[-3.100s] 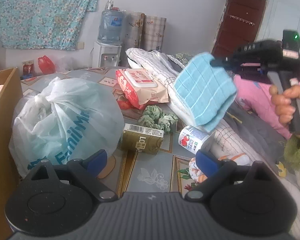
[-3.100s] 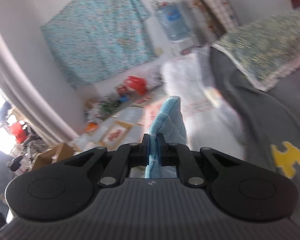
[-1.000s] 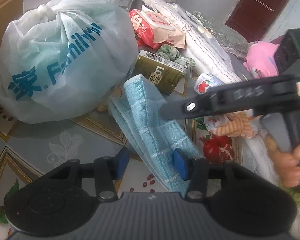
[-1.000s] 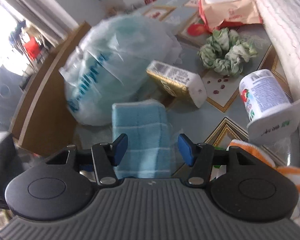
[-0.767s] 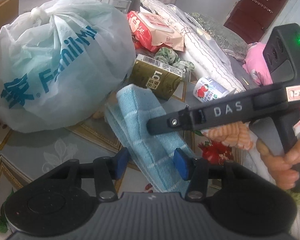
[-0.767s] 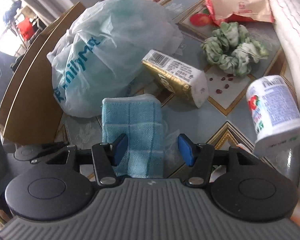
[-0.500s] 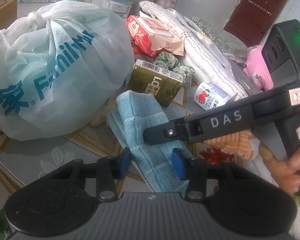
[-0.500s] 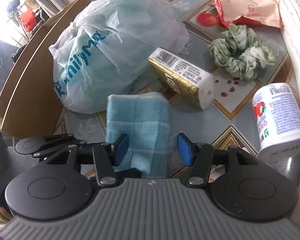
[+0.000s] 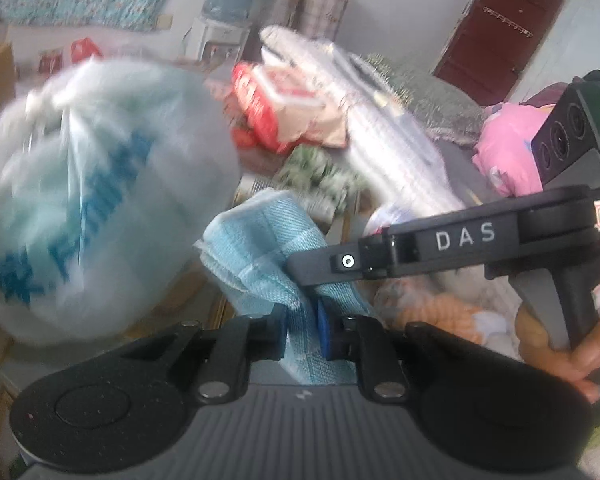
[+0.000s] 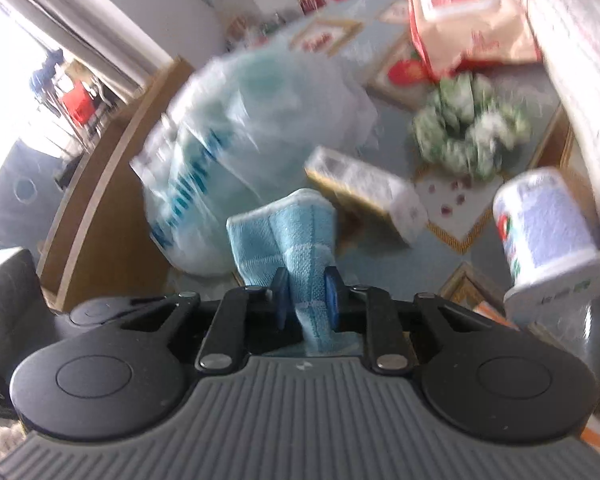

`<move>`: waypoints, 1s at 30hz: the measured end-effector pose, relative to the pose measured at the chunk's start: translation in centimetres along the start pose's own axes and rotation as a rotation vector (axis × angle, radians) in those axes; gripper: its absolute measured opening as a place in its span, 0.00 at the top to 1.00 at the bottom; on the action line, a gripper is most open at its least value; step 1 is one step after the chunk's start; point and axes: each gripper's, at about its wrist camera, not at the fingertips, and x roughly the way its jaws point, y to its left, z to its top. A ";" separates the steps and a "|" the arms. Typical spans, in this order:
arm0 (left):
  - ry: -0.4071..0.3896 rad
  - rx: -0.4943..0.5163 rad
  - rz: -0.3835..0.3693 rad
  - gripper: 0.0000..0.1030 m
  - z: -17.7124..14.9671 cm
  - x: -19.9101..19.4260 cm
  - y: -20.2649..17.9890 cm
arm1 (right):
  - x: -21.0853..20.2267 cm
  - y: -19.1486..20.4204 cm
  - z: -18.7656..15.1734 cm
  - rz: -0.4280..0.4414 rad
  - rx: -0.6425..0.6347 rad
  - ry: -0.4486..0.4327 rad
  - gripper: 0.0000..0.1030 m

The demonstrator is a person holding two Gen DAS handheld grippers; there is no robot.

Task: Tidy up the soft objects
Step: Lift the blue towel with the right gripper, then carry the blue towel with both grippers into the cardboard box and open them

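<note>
Both grippers are closing on the blue towel point(image 9: 260, 248), which is bunched and lifted in front of the white plastic bag point(image 9: 80, 200). The left gripper point(image 9: 302, 332) pinches one end between its blue pads, the right gripper point(image 10: 307, 296) pinches the other end. Only the left view shows the person's hand point(image 9: 560, 344) on the right handle. Only the right view shows the yogurt cup point(image 10: 544, 220), the carton point(image 10: 364, 192) and the cardboard box point(image 10: 112, 184) clearly.

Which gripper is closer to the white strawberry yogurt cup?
Right. The right gripper, closing on the blue towel, is left of the cup; the left gripper, closing on it too, is farther left.
</note>
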 end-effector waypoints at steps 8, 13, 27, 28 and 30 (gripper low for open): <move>-0.071 -0.005 0.009 0.86 5.2 -1.9 -0.3 | -2.6 0.7 4.0 0.067 0.011 -0.122 0.83; -0.140 0.011 0.043 0.86 8.0 -4.1 -0.4 | -3.8 2.6 7.0 0.111 -0.020 -0.186 0.83; -0.297 -0.041 0.278 0.86 10.0 -16.9 6.6 | 1.5 17.0 12.3 0.401 -0.120 -0.158 0.83; -0.294 -0.064 0.293 0.86 9.6 -17.8 7.9 | 2.8 18.0 12.4 0.425 -0.114 -0.139 0.83; -0.283 -0.097 0.321 0.86 9.0 -19.1 10.1 | 5.1 19.9 12.2 0.463 -0.087 -0.100 0.83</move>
